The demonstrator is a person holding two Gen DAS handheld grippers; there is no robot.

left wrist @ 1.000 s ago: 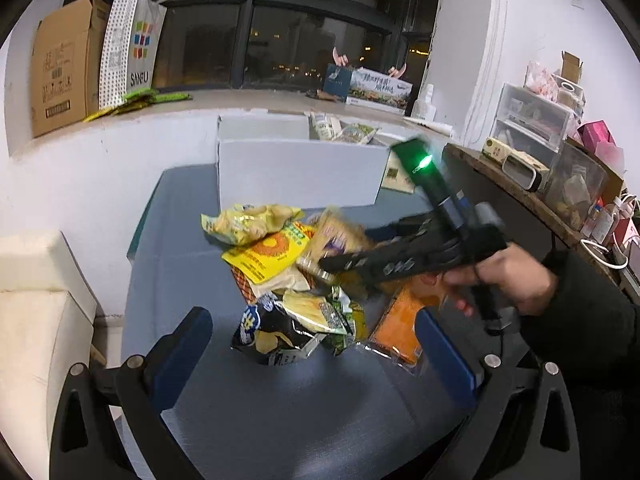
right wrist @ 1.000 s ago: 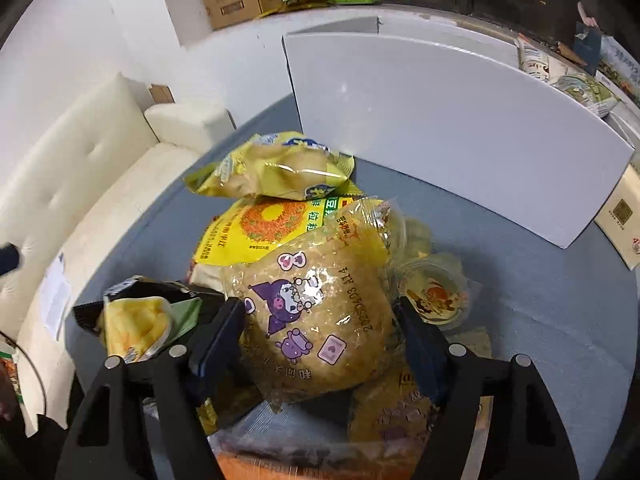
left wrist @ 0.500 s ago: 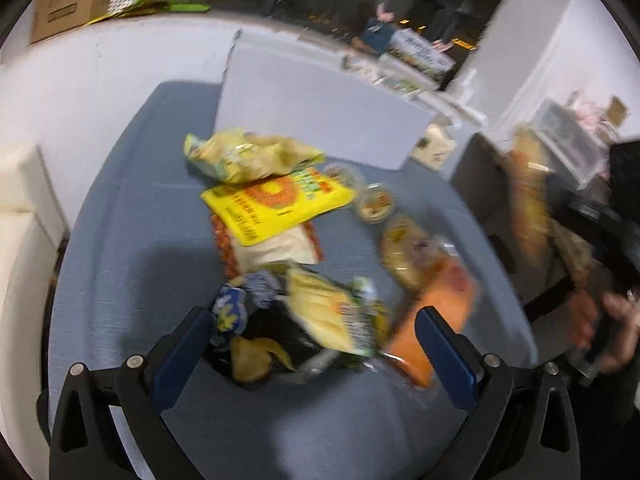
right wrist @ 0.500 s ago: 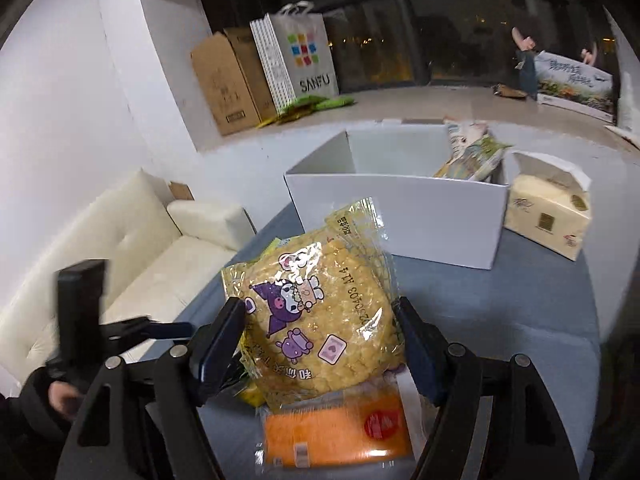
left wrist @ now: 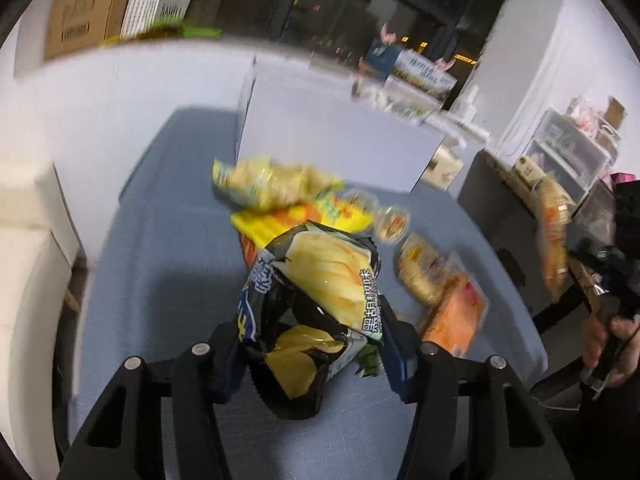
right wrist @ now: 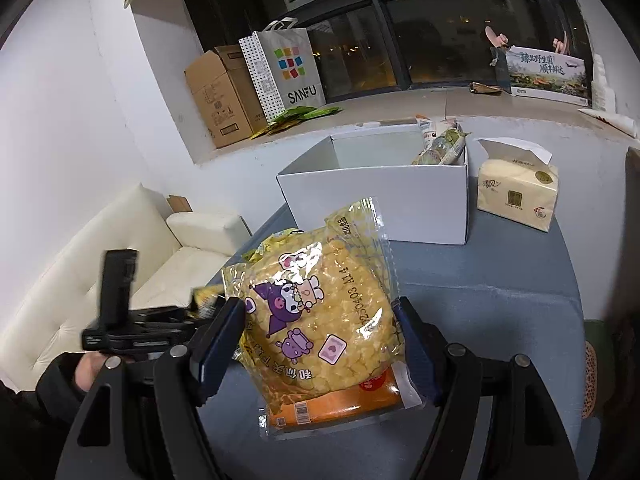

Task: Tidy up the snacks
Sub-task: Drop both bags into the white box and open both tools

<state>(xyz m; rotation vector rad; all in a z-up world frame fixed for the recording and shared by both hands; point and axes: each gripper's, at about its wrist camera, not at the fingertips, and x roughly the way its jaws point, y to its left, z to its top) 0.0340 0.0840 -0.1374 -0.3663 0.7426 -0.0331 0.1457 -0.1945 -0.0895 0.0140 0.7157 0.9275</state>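
Observation:
My left gripper (left wrist: pixel 308 344) is shut on a black chip bag (left wrist: pixel 312 304) and holds it above the blue table (left wrist: pixel 168 264). My right gripper (right wrist: pixel 320 344) is shut on a yellow cartoon-printed snack bag (right wrist: pixel 316 316), lifted above the table; that bag also shows at the right of the left wrist view (left wrist: pixel 554 236). Loose snacks remain on the table: a pale yellow bag (left wrist: pixel 276 186), a yellow flat pack (left wrist: pixel 304 216), two small cups (left wrist: pixel 394 222) and an orange pack (left wrist: pixel 456 316). The white box (right wrist: pixel 380 192) stands behind with a few packets inside.
A tissue pack (right wrist: pixel 518 192) sits right of the white box. A cream sofa (right wrist: pixel 100 264) lies left of the table. A cardboard box (right wrist: pixel 220 92) and a SANFU bag (right wrist: pixel 288 72) stand on the window ledge. Shelves with clutter (left wrist: pixel 568 148) are at the right.
My left gripper closed on the black chip bag and lifted it. My right gripper raised the yellow cartoon bag off the pile and swung it to face the white box.

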